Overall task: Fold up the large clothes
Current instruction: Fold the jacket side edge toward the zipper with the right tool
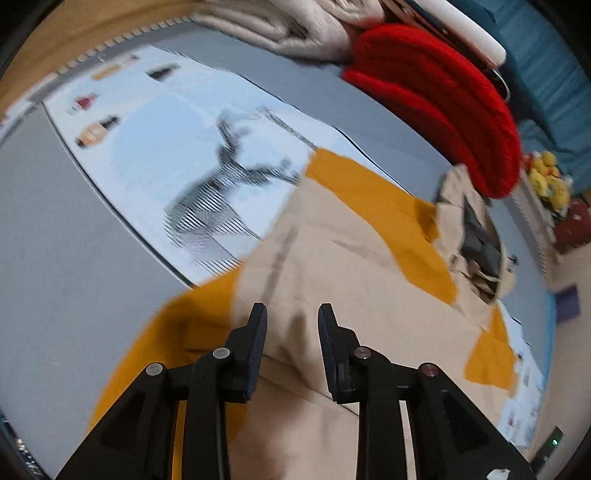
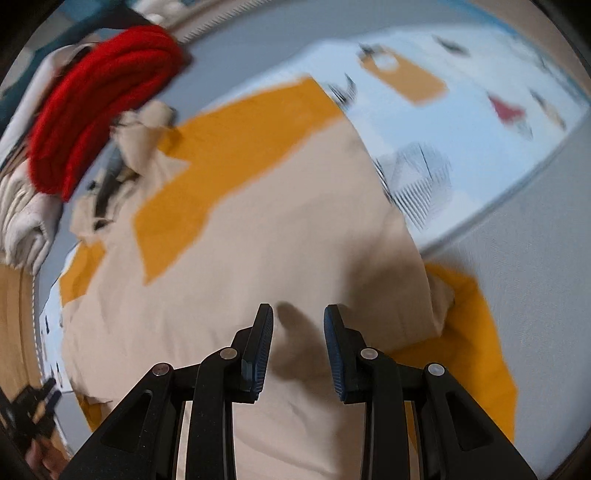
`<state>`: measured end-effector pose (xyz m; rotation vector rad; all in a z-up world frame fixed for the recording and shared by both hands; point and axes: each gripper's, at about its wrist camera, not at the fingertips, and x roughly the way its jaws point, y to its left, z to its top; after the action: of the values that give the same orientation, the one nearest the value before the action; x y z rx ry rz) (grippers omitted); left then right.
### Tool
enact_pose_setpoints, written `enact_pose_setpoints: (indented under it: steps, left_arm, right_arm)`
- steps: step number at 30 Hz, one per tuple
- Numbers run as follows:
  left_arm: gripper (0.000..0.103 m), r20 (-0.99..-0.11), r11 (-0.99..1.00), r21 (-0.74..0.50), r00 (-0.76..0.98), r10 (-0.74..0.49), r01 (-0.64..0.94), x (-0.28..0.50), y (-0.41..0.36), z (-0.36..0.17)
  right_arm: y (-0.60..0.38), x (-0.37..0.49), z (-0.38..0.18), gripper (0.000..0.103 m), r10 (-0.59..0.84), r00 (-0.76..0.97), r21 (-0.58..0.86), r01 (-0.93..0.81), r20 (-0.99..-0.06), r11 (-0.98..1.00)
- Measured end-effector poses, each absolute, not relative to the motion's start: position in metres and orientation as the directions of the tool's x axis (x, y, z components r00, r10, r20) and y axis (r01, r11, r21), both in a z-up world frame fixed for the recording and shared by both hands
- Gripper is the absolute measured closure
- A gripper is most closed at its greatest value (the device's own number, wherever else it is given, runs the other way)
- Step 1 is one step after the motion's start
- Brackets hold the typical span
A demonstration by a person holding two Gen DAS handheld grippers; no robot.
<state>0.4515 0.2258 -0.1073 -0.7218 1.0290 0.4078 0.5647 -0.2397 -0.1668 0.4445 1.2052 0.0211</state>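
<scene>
A large beige and mustard-yellow garment (image 1: 332, 258) lies spread on a light blue printed mat (image 1: 166, 147) over a grey surface. It also fills the right wrist view (image 2: 277, 240), its collar end (image 2: 122, 158) lying toward the red pile. My left gripper (image 1: 292, 314) is open just above the beige cloth near a yellow sleeve part (image 1: 177, 332). My right gripper (image 2: 298, 314) is open above the beige cloth, with a yellow part (image 2: 469, 332) to its right. Neither holds anything. Both views are blurred by motion.
A folded red knit garment (image 1: 443, 110) and folded off-white clothes (image 1: 295, 29) are stacked at the far edge; both show in the right wrist view (image 2: 92, 110). Grey tabletop (image 1: 55, 240) surrounds the mat. Yellow and red items (image 1: 550, 181) stand far right.
</scene>
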Motion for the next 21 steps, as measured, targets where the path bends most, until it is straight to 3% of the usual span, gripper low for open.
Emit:
enact_pose_setpoints:
  steps: [5,8,14,16,21]
  left_arm:
    - [0.081,-0.926,0.555,-0.374,0.337,-0.173,-0.743,0.442,0.239,-0.163]
    - [0.082,-0.934,0.572,-0.347,0.328,-0.14,-0.743,0.44,0.237,-0.157]
    - [0.083,-0.909,0.692,-0.293,0.417,0.013,-0.66,0.45,0.225,-0.114]
    - [0.083,-0.909,0.706,-0.278,0.415,0.026,-0.652,0.451,0.227,-0.113]
    - [0.083,-0.928,0.702,-0.275,0.373,-0.014,-0.657,0.458,0.23,-0.131]
  right_arm:
    - [-0.242,0.568,-0.187,0.073,0.264,0.297,0.341,0.25,-0.918,0.906]
    - [-0.251,0.567,-0.201,0.073,0.259,0.258,0.334,0.312,-0.931,0.89]
    - [-0.24,0.569,-0.169,0.073,0.253,0.376,0.347,0.209,-0.892,0.914]
    - [-0.241,0.57,-0.179,0.073,0.312,0.344,0.4,0.224,-0.886,0.889]
    - [-0.247,0.564,-0.201,0.073,0.28,0.277,0.359,0.3,-0.919,0.884]
